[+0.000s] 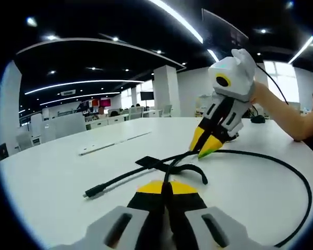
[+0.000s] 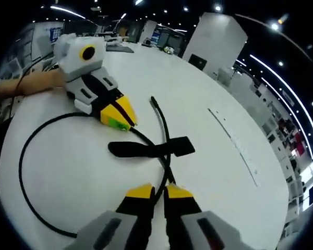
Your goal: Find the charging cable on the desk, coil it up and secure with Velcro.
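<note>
coiling step: both tools, left tool (image 1: 166, 188) and right tool (image 2: 155, 194), clenched on charging cable (image 2: 28, 156); next, wrap velcro strap (image 2: 146, 149) around loop.

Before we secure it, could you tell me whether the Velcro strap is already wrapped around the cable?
No, the strap lies flat across the cable.

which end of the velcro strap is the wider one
The Velcro strap's squared end, across the charging cable from the left gripper; the other end is narrow, rounded.
</note>
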### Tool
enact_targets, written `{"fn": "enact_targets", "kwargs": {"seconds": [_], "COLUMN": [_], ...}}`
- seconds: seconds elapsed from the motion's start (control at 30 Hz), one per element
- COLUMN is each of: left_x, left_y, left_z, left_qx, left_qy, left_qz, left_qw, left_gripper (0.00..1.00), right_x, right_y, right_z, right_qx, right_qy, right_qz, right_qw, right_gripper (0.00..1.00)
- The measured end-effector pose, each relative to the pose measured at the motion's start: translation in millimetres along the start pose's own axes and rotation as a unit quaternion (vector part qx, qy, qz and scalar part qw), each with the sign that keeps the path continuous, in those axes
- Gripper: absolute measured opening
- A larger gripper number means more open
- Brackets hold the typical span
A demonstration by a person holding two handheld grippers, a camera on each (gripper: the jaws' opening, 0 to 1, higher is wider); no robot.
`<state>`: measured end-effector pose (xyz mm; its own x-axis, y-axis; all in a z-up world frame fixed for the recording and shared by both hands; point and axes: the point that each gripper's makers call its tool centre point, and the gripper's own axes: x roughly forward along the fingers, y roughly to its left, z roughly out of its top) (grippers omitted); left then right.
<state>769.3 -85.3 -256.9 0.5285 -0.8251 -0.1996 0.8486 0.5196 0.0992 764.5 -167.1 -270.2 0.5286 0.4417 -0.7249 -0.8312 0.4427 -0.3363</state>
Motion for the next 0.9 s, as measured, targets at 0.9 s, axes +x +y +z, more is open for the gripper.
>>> {"fn": "enact_targets", "kwargs": {"seconds": [0.9], "left_x": [0.1], "left_y": [0.1], "left_z": [0.9], "left_qx": [-0.001], "left_qy": [-0.001], "left_qz": [-0.001], "left_qw": [1.0], "left_gripper": [0.03], "right_x": [6.1], "right_y": [12.2], "right_z": [12.6], "right_qx": [0.005], "right_qy": [-0.031], "right_qz": [0.011], "right_qw": [0.9995], "right_gripper": [0.09]}}
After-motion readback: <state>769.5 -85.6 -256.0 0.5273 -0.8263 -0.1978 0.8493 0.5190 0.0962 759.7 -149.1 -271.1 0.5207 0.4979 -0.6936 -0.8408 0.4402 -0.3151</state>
